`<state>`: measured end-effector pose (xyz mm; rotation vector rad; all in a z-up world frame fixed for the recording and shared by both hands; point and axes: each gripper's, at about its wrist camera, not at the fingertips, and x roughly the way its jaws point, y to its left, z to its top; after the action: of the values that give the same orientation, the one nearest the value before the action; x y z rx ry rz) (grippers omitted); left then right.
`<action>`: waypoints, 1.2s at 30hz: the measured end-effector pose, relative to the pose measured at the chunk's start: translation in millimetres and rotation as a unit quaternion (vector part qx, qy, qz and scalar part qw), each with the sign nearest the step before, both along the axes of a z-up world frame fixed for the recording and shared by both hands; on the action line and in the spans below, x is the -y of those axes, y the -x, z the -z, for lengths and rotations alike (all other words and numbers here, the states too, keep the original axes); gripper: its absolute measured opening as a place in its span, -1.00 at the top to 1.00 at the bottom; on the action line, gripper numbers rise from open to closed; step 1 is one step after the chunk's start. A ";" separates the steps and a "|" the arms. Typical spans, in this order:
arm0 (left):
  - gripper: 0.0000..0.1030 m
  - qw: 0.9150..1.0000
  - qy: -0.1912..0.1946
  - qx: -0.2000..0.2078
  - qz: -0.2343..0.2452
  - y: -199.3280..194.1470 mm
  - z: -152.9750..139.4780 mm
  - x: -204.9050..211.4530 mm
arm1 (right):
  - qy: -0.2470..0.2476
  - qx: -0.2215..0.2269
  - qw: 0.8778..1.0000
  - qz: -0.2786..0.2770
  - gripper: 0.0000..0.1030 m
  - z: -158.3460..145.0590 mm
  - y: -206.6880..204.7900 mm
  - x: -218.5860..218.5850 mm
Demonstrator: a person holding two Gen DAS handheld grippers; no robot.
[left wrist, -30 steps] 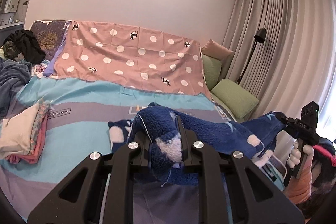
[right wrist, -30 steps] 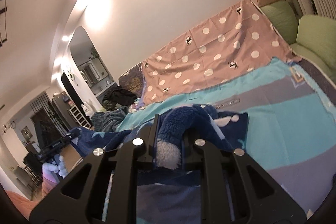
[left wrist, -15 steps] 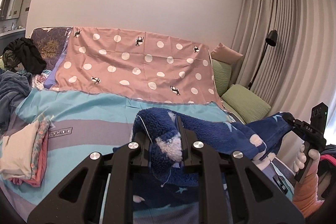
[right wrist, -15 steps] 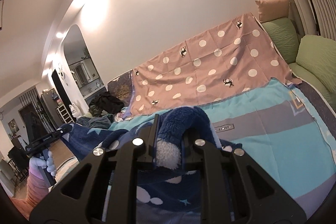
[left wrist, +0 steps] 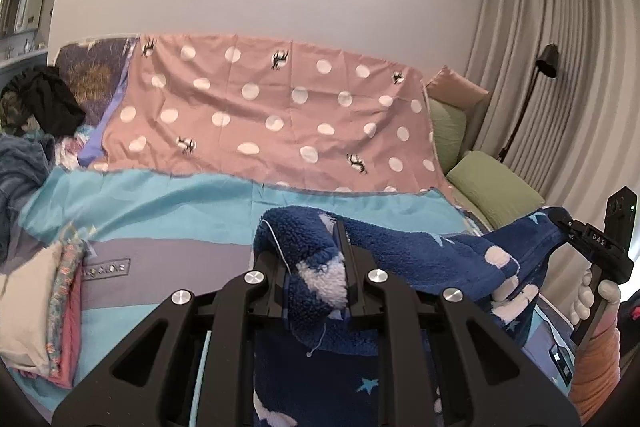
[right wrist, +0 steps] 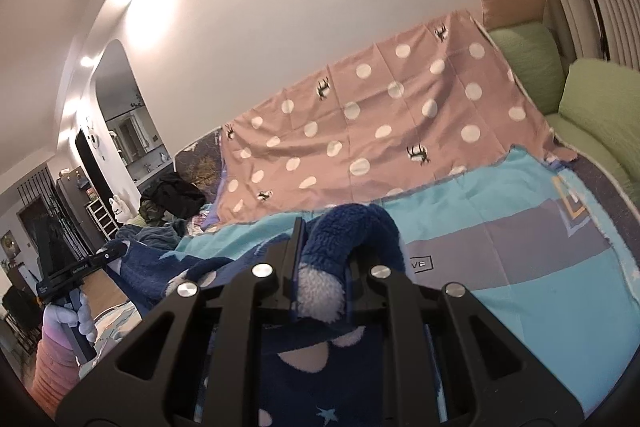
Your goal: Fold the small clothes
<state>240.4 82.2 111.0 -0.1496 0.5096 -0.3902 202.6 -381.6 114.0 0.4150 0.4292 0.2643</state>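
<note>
left wrist view: left gripper (left wrist: 316,281) is clamped on a bunched corner of the blue fleece garment (left wrist: 420,259), fabric wadded between the jaws
right wrist view: right gripper (right wrist: 322,281) is closed the same way on another corner of that garment, white patch of pile pinched between the jaws
cross-check: each camera sees the other gripper out at the side, right one (left wrist: 576,235) and left one (right wrist: 86,267), both with fleece in the tips
garment position: strung between the two grippers, top edge sagging a little, lower part hanging below both views; looks lifted off the bed (left wrist: 168,215), contact at the bottom hem not visible
garment handling: thick soft pile, stars and white blobs, likely bulky when doubled over
done so far: a small stack of folded clothes (left wrist: 36,307) sits on the bed's left side, so some items look finished
left to do: this piece looks not yet folded, only spread; I judge it needs laying flat on the blue cover, folding, then stacking
more laundry: dark heap of clothes (left wrist: 44,107) at the far left by the polka-dot pink sheet (left wrist: 272,115), maybe still queued, can't tell
</note>
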 end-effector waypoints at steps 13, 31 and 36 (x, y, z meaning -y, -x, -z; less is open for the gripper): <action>0.66 0.998 -0.022 -0.066 -0.005 -85.7 79.6 19.2 | -0.019 -0.087 0.996 0.015 0.70 89.0 -81.7 3.2; 0.11 0.993 -0.035 -0.115 0.018 -88.6 136.5 15.8 | 0.019 -0.168 0.985 -0.010 0.14 134.0 -85.1 -9.6; 0.11 0.989 -0.036 -0.115 0.085 -62.6 135.0 35.8 | 0.076 -0.183 0.973 -0.114 0.08 127.4 -73.8 -49.0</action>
<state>303.0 46.4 -24.0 -0.0815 0.7669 -0.5225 276.4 -332.6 -13.4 0.2627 0.8573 0.3768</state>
